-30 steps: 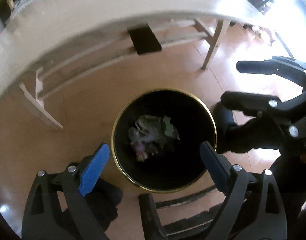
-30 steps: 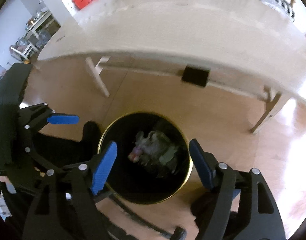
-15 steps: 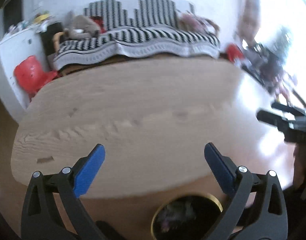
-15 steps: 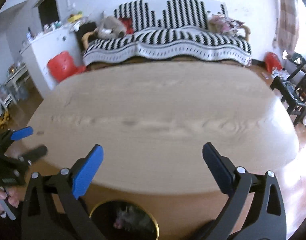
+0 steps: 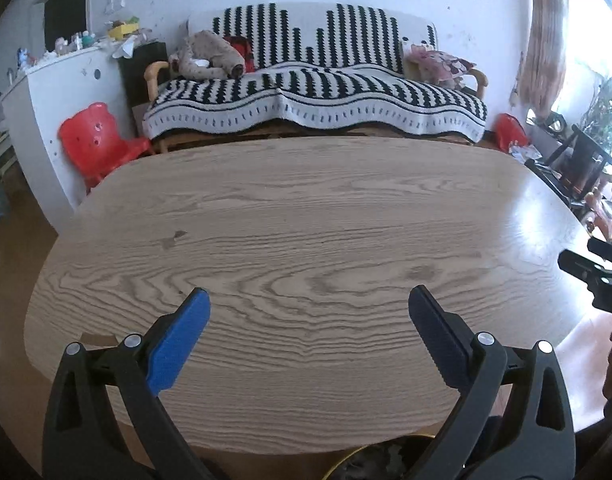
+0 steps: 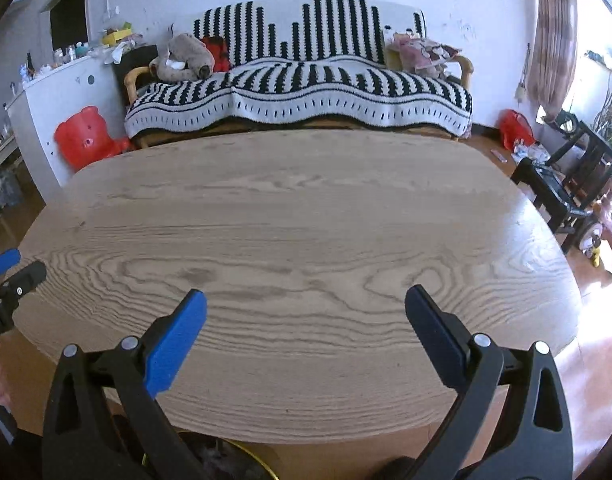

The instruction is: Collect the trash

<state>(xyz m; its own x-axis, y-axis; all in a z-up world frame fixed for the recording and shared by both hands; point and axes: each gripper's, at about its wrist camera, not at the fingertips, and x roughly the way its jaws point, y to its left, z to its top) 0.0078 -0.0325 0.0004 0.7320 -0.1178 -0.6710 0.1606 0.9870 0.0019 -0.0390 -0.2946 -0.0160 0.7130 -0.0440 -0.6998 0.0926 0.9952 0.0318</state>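
My left gripper [image 5: 309, 304] is open and empty, held above the near edge of an oval wooden table [image 5: 306, 216]. My right gripper [image 6: 306, 302] is open and empty too, over the same table [image 6: 297, 216]. The black bin with a gold rim [image 5: 366, 460] peeks out below the table edge, with crumpled trash inside; it also shows in the right wrist view [image 6: 233, 460]. The right gripper's tips show at the right edge of the left wrist view [image 5: 586, 268]. The left gripper's tips show at the left edge of the right wrist view [image 6: 13, 272]. No trash shows on the tabletop.
A sofa with a black-and-white striped cover [image 5: 318, 92] stands behind the table. A red child's chair [image 5: 97, 140] and a white cabinet [image 5: 57, 92] are at the left. Dark chairs [image 6: 566, 184] stand at the right by a bright window.
Both grippers have risen from over the bin under the table and tilted up to face the tabletop and sofa. The bin has dropped to the bottom edge of both views.
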